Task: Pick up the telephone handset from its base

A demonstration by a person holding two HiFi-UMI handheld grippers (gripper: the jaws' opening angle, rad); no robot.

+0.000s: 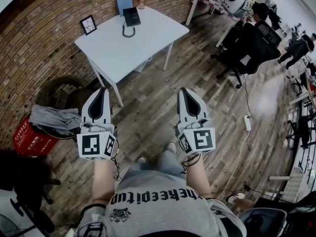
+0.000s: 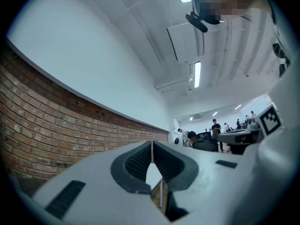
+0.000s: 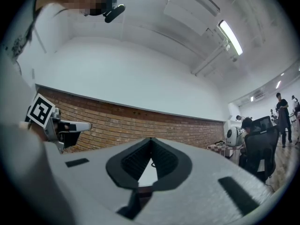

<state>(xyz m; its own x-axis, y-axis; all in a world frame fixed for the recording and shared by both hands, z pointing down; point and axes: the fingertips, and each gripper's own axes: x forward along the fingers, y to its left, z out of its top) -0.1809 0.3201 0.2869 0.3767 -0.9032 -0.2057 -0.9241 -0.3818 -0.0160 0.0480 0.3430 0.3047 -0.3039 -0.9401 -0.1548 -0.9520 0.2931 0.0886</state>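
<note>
A black telephone [image 1: 131, 17] with its handset on the base sits at the far side of a white table [image 1: 148, 41]; its coiled cord [image 1: 128, 32] loops toward me. Both grippers hang well short of the table, over the wood floor. My left gripper [image 1: 102, 92] is shut and holds nothing. My right gripper [image 1: 185, 92] is shut too, also with nothing in it. In the left gripper view the jaw tips [image 2: 152, 144] meet in front of a brick wall; the right gripper view shows the same closed tips [image 3: 151, 142].
A framed picture [image 1: 88, 24], a blue card [image 1: 124, 3] and a small pink pot [image 1: 141, 0] stand near the phone. A round bin with grey cloth [image 1: 57, 117] and a red crate [image 1: 30, 139] sit at left. People at desks and chairs [image 1: 256, 43] fill the right.
</note>
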